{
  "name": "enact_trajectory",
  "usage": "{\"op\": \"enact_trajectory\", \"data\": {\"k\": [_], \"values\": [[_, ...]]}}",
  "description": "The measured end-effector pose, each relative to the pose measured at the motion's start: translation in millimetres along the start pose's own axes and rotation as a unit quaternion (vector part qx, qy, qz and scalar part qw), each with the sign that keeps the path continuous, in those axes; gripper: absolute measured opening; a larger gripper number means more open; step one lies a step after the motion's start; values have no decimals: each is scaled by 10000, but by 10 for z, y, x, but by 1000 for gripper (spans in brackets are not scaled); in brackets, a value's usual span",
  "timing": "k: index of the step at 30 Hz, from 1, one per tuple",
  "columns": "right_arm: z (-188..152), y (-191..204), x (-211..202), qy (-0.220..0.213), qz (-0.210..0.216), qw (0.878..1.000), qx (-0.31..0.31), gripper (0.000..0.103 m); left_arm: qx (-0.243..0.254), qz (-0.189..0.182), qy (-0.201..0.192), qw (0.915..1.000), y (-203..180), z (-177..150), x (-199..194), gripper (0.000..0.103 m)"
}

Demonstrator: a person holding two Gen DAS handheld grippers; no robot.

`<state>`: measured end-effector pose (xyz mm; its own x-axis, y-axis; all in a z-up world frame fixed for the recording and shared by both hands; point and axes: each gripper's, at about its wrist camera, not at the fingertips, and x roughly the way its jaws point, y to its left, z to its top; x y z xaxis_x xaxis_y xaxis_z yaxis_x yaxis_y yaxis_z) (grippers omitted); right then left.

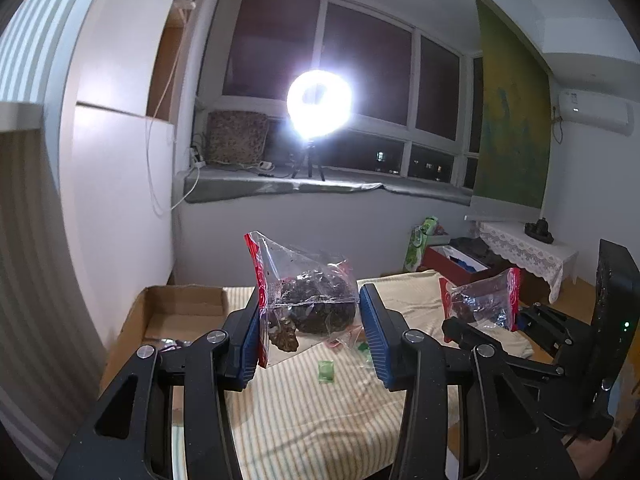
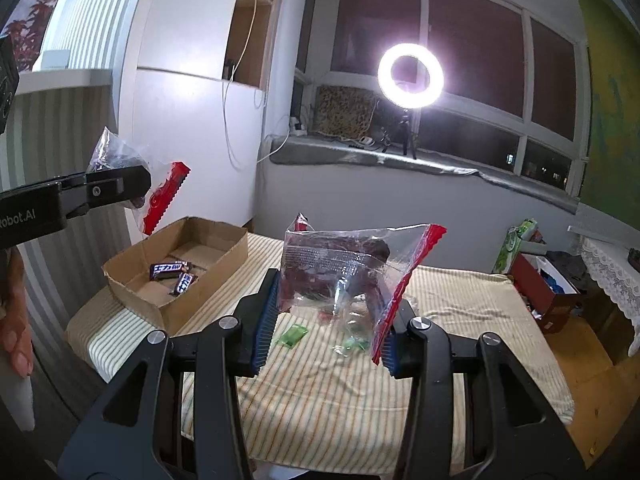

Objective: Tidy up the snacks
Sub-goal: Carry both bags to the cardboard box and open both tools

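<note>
My left gripper [image 1: 310,334] is shut on a clear red-edged snack bag [image 1: 308,300] holding a dark cake, lifted above the striped cloth [image 1: 320,420]. My right gripper [image 2: 332,320] is shut on a second clear red-edged snack bag [image 2: 340,272], also lifted. The right gripper and its bag [image 1: 482,300] show at the right of the left wrist view. The left gripper [image 2: 100,190] and its bag [image 2: 160,196] show at the upper left of the right wrist view, above the cardboard box [image 2: 136,304]. Two dark candy bars [image 2: 176,274] lie in the box.
Small green candies [image 2: 294,336] [image 1: 326,370] lie on the cloth. The box [image 1: 132,320] stands at the table's left, by the white wall. A ring light [image 2: 410,76] shines on the windowsill. Clutter and a lace-covered stand [image 1: 528,248] lie to the right.
</note>
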<state>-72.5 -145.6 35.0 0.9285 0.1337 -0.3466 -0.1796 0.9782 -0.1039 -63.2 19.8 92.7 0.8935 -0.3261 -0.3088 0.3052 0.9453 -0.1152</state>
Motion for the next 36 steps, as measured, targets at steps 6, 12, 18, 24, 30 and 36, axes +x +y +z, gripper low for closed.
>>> {"op": "enact_trajectory", "data": {"k": [6, 12, 18, 24, 30, 36], "values": [[21, 274, 397, 289, 181, 9992, -226, 45, -258, 81, 148, 9995, 292, -147, 156, 44], [159, 876, 831, 410, 719, 9947, -610, 45, -392, 603, 203, 9972, 769, -311, 231, 44], [290, 1562, 1075, 311, 1438, 9845, -958, 45, -617, 1326, 213, 9890, 1314, -410, 80, 44], [437, 1782, 979, 57, 1688, 9804, -1017, 45, -688, 1841, 80, 9805, 1524, -353, -185, 44], [417, 1764, 1109, 181, 1621, 9818, -976, 45, -612, 1783, -18, 9821, 1458, -282, -257, 44], [238, 1748, 1589, 640, 1601, 9811, -880, 46, -677, 1531, 291, 9855, 1605, -388, 92, 44]]}}
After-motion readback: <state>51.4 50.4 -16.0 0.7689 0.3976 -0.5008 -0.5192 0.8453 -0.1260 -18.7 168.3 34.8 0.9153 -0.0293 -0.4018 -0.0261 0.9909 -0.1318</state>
